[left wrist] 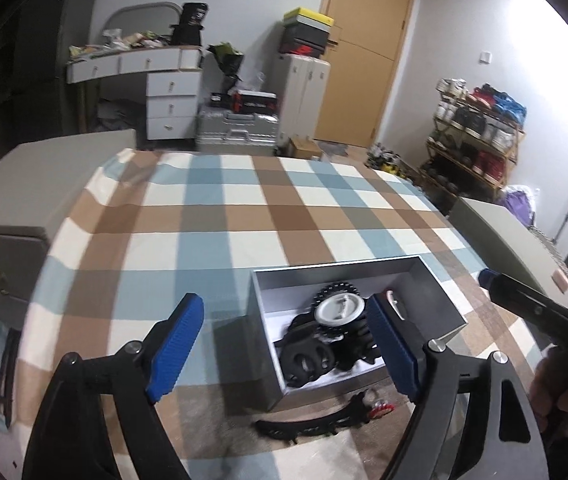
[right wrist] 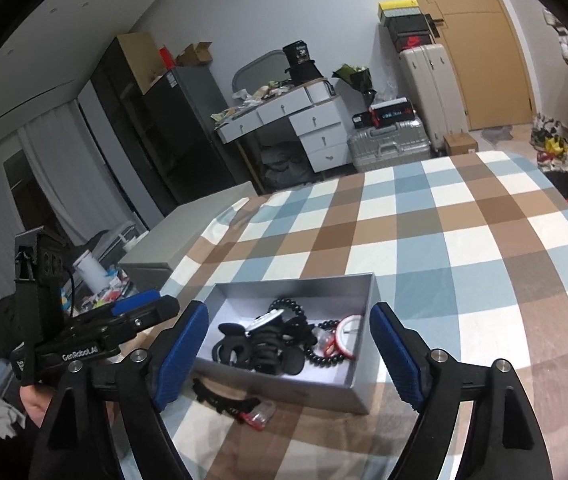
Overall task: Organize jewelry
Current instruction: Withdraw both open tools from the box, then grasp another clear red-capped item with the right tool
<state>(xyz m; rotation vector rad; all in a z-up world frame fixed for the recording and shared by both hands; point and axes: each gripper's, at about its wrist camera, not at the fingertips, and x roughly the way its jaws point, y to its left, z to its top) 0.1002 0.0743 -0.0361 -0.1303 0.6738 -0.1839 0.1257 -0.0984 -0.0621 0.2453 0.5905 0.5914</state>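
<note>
A grey open box (left wrist: 437, 300) (right wrist: 363, 292) sits on the checked tablecloth and holds black hair clips, a black bead bracelet (right wrist: 323, 354), a white round piece (left wrist: 339, 309) and a red-rimmed ring (right wrist: 347, 340). A black toothed hair clip (left wrist: 311, 424) (right wrist: 220, 398) and a small red and clear piece (left wrist: 381, 410) (right wrist: 262, 414) lie on the cloth just in front of the box. My left gripper (left wrist: 287, 348) is open and empty above the box's near left corner. My right gripper (right wrist: 287, 350) is open and empty above the box's near side.
The checked cloth (left wrist: 224, 220) covers the table. Grey chair backs stand at the left (left wrist: 44, 172) and right (left wrist: 495, 224). The other gripper shows at the right of the left wrist view (left wrist: 531, 304) and at the left of the right wrist view (right wrist: 96, 332).
</note>
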